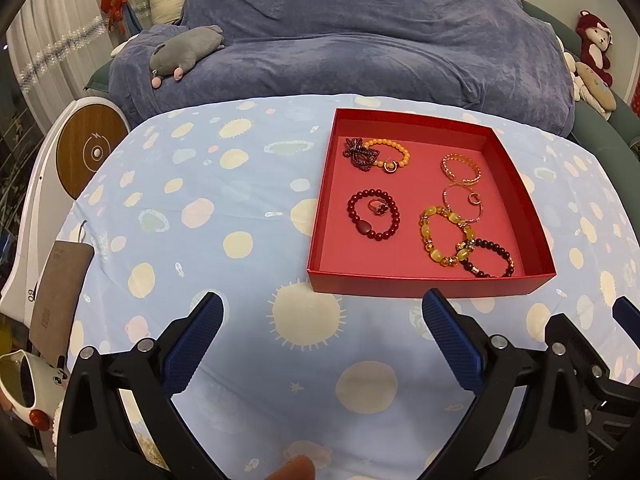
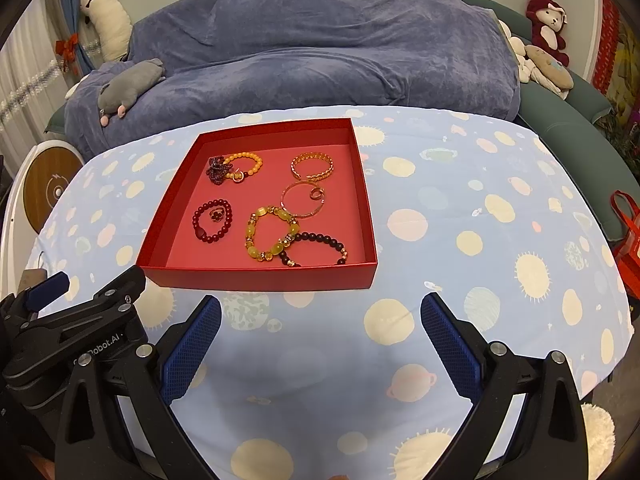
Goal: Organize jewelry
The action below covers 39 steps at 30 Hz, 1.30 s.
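A shallow red box (image 1: 420, 280) (image 2: 256, 278) sits on the table with several bracelets and rings inside: an orange bead bracelet (image 1: 390, 151) (image 2: 246, 162), a dark red bead bracelet (image 1: 374, 216) (image 2: 213, 220), a gold chain bangle (image 1: 460, 168) (image 2: 313, 166), a yellow bead bracelet (image 1: 444, 236) (image 2: 270, 234), a black bead bracelet (image 1: 494, 258) (image 2: 320, 248). My left gripper (image 1: 322, 316) is open and empty, in front of the box. My right gripper (image 2: 320, 316) is open and empty, in front of the box to the right.
The table wears a light blue cloth (image 1: 200, 208) with planet prints. A blue-covered sofa (image 1: 340, 40) with plush toys stands behind. A round wooden-topped device (image 1: 90, 150) and a brown tag (image 1: 56, 292) are at the left. A red bag (image 2: 628, 240) is at the right.
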### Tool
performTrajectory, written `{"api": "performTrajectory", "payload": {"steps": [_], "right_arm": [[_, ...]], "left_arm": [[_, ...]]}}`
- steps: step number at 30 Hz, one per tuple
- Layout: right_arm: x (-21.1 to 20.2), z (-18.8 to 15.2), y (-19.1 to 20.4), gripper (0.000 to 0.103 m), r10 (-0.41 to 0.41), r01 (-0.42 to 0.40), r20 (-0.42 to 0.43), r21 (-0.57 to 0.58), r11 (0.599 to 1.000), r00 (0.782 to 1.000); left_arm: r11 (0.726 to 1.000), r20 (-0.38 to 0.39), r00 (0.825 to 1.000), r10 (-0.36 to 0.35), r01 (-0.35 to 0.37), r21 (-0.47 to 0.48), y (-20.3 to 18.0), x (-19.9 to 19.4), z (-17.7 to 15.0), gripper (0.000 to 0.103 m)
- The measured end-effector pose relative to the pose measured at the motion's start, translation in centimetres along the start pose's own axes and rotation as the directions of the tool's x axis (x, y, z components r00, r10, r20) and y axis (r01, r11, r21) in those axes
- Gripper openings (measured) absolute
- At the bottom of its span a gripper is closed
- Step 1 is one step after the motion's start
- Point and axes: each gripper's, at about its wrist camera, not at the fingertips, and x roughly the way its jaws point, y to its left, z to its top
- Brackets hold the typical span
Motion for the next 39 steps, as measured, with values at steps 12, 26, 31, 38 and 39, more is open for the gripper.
{"api": "performTrajectory", "payload": {"steps": [12,26,31,38,39], "right_arm": [[-0.03,-0.06,-0.1,0.096,0.0,0.0,0.002,0.006,1.0,1.0],[-0.08,0.03,-0.11,0.096,-0.003,0.003,0.005,0.005,1.0,1.0],[-0.08,0.03,-0.14,0.096,-0.003,0.003,0.005,0.005,1.0,1.0],[-0.1,0.0,-0.13,0.096,-0.003,0.003,0.005,0.006,1.0,1.0],[-0.07,0.0,-0.14,0.096,-0.002,0.002,0.006,0.006,1.0,1.0]], "left_arm": [[1.0,-0.002,1.0,-0.001,0.001,-0.003,-0.13,-0.05,0.18,0.095],[1.0,-0.003,1.0,0.001,-0.001,-0.003,-0.22,0.0,0.19,0.095],[1.0,-0.004,1.0,0.001,-0.001,-0.004,-0.21,-0.03,0.2,0.095],[1.0,-0.004,1.0,0.0,0.0,-0.004,-0.19,-0.04,0.21,0.095],[1.0,-0.003,1.0,0.0,0.0,-0.004,-0.17,-0.02,0.2,0.095]]}}
